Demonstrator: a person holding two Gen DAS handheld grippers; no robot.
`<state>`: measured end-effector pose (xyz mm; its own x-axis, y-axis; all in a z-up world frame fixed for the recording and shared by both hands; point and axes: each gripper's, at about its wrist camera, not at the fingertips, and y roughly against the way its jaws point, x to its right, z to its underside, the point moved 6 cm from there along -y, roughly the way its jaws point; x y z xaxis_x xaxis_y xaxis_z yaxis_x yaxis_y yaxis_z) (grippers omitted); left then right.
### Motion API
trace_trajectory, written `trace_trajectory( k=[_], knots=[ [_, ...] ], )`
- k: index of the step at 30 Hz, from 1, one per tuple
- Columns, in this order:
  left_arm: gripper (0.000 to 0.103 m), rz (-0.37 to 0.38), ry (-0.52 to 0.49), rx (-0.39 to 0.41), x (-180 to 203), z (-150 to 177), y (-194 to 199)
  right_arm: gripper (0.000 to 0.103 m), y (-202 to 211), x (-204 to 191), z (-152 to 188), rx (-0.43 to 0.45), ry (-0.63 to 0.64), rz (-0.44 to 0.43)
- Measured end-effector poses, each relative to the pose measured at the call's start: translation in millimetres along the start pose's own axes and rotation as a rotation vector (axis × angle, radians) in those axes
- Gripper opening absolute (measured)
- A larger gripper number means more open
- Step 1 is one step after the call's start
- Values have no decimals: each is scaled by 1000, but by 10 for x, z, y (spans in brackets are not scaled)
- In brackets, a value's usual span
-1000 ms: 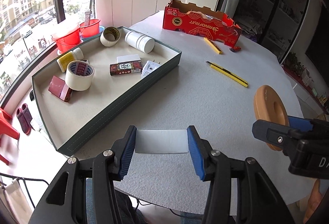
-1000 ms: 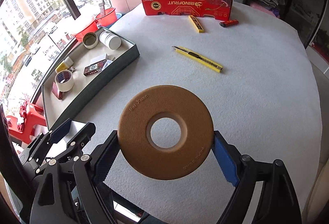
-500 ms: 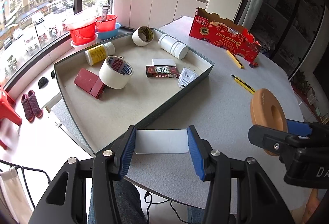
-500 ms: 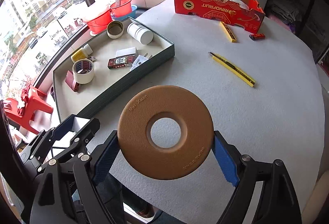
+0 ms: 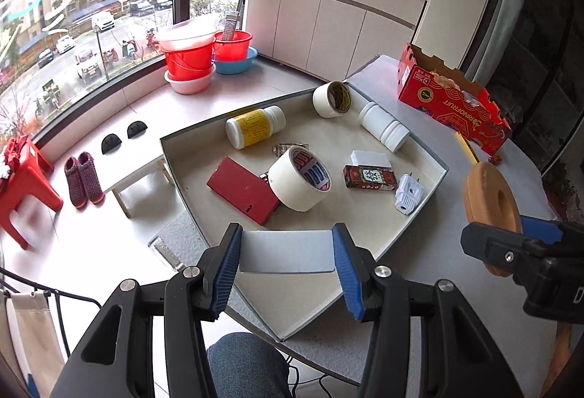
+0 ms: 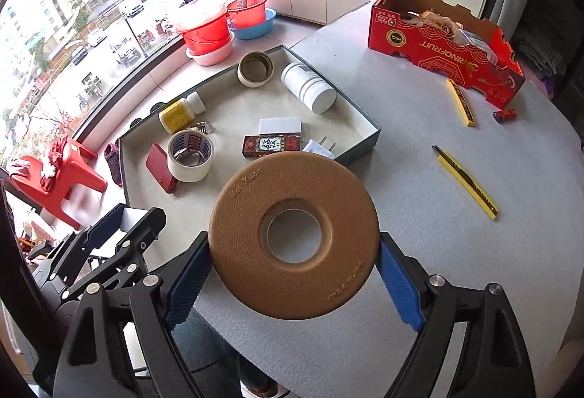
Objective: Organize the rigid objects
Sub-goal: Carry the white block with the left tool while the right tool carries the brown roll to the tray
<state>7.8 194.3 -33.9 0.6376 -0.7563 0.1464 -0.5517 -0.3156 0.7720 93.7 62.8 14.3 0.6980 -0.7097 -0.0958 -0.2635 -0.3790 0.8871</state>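
A flat white card (image 5: 286,251) is pinched between the blue pads of the left gripper (image 5: 286,265), held above the near corner of the grey tray (image 5: 425,212). To its right, the right gripper (image 6: 294,261) clamps a tan ring-shaped disc (image 6: 294,239) by its rim, over the tray's edge and the grey table (image 6: 456,252).

red buckets (image 5: 189,57), red stool (image 5: 25,179), slippers (image 5: 83,179), white cabinets (image 5: 328,26)

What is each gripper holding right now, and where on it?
Left gripper clamps a flat white card by its two side edges. Right gripper clamps the tan ring across its outer rim.
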Motion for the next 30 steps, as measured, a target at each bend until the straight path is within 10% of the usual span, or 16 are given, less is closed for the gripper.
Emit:
trace_trajectory(
  k=[30],
  knots=[
    [53, -117, 5, -40, -85, -509, -578, 88, -708, 10, -604, -65, -35, -72]
  ],
)
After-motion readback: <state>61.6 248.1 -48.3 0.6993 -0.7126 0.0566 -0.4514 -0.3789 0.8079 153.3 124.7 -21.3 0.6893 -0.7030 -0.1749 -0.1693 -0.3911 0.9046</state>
